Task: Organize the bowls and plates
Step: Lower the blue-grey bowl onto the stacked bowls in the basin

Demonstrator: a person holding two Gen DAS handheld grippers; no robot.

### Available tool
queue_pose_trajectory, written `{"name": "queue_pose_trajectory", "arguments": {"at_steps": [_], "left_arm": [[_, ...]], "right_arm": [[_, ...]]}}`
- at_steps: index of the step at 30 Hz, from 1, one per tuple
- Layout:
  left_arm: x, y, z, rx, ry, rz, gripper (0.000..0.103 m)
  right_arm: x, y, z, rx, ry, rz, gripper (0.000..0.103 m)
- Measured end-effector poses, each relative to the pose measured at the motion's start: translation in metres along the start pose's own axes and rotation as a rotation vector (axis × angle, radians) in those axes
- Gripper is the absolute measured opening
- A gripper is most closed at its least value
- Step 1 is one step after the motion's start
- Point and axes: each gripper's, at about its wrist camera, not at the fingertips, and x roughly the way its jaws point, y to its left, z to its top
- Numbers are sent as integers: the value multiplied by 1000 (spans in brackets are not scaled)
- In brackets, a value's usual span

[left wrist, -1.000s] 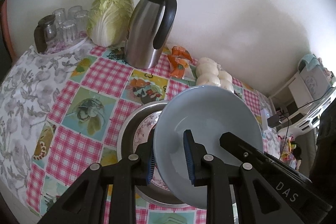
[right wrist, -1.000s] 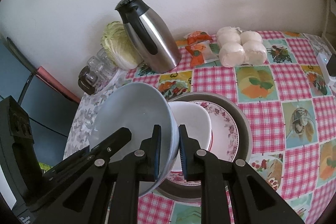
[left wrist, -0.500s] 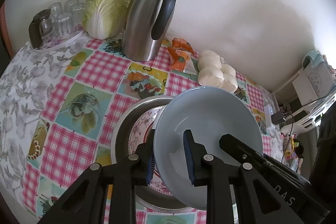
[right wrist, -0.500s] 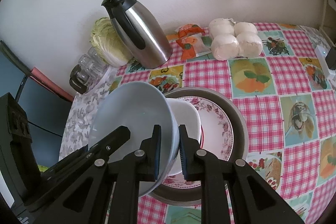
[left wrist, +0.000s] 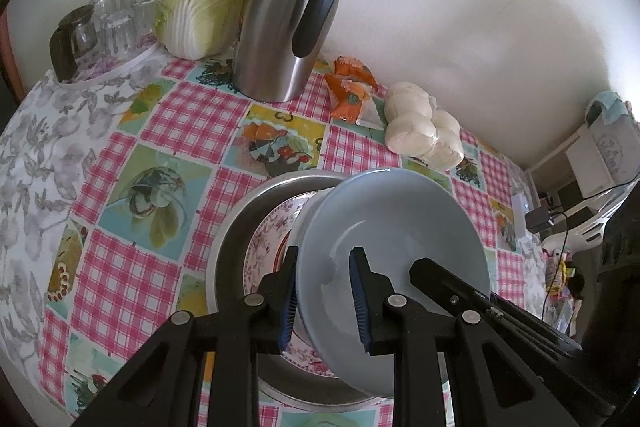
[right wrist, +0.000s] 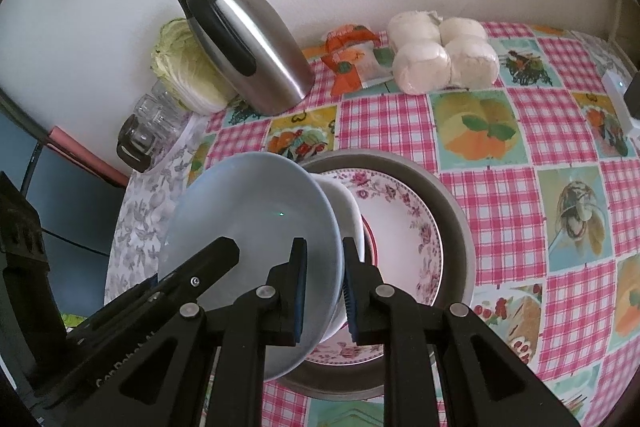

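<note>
A pale blue bowl tilted on edge over a white bowl, which sat on a floral-rimmed plate inside a round metal basin.

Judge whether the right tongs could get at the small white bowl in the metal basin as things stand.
Probably not. The right tongs are shut on the rim of the blue bowl, as are the left tongs, and that bowl hangs over much of the white bowl in the metal basin.

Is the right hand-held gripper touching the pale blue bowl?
Touching. In the right wrist view, the right hand-held gripper has its blue pads closed on the rim of the pale blue bowl.
</note>
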Motion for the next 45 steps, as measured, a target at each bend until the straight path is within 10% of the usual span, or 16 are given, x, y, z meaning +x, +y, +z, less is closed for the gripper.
{"name": "queue_pose_trajectory", "arguments": {"at_steps": [45], "left_arm": [[-10,8,5,-28,-41,66,27]], "right_arm": [[-11,-22,6,62,-42,28,21]]}}
